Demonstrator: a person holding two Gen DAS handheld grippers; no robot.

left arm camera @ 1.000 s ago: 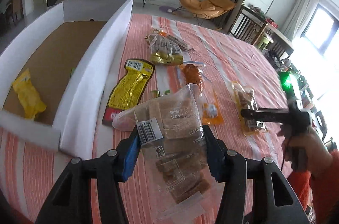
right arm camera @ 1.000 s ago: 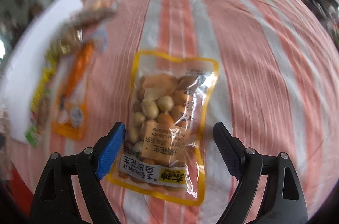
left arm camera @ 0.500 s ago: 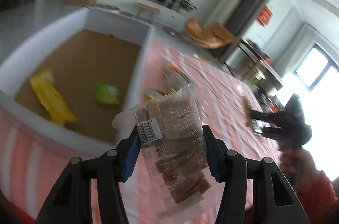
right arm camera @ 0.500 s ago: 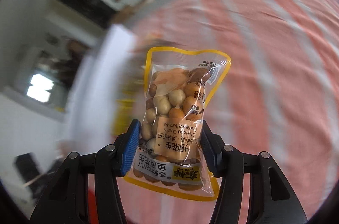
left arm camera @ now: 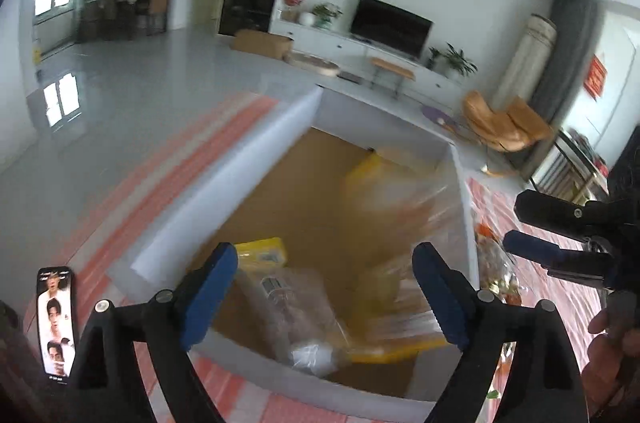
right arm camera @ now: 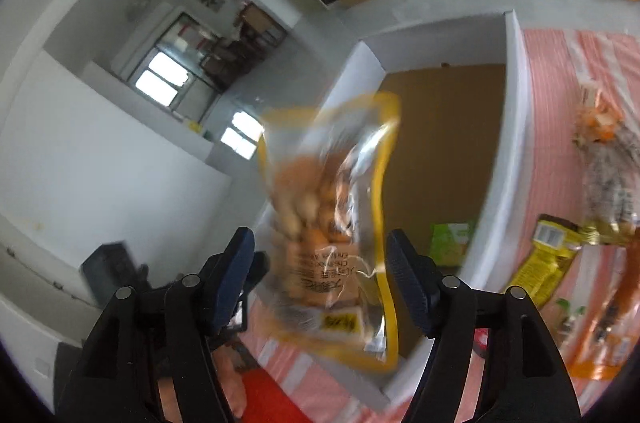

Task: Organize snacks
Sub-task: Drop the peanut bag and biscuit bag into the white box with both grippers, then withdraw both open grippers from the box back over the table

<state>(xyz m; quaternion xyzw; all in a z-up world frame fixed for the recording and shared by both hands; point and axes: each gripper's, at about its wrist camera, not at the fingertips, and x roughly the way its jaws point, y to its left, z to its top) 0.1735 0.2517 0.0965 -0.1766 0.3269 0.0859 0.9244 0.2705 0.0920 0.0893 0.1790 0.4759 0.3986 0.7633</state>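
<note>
My left gripper [left arm camera: 326, 255] hangs over the white box [left arm camera: 248, 175], its jaws opening wide with nothing between the pads. The clear packet of brown biscuits [left arm camera: 296, 311] lies loose on the box's brown floor just below. My right gripper [right arm camera: 320, 243] points at the box's near wall [right arm camera: 516, 103], jaws opening. The yellow-edged peanut bag [right arm camera: 332, 231] is blurred between the pads with a gap on each side. In the left wrist view the same bag [left arm camera: 404, 223] is a blur above the box, and the right gripper [left arm camera: 516, 227] sits at the box's right side.
A yellow packet [left arm camera: 264, 251] and a green packet [right arm camera: 450, 243] lie in the box. On the striped cloth to its right lie a yellow-black pack [right arm camera: 540, 267], an orange pack [right arm camera: 604, 327] and a clear pack [right arm camera: 608, 183]. A phone [left arm camera: 56, 319] lies at the left.
Both hands swung left from the tablecloth to over the box. The left gripper let go of the biscuit packet, which dropped into the box. The right jaws parted from the peanut bag.
</note>
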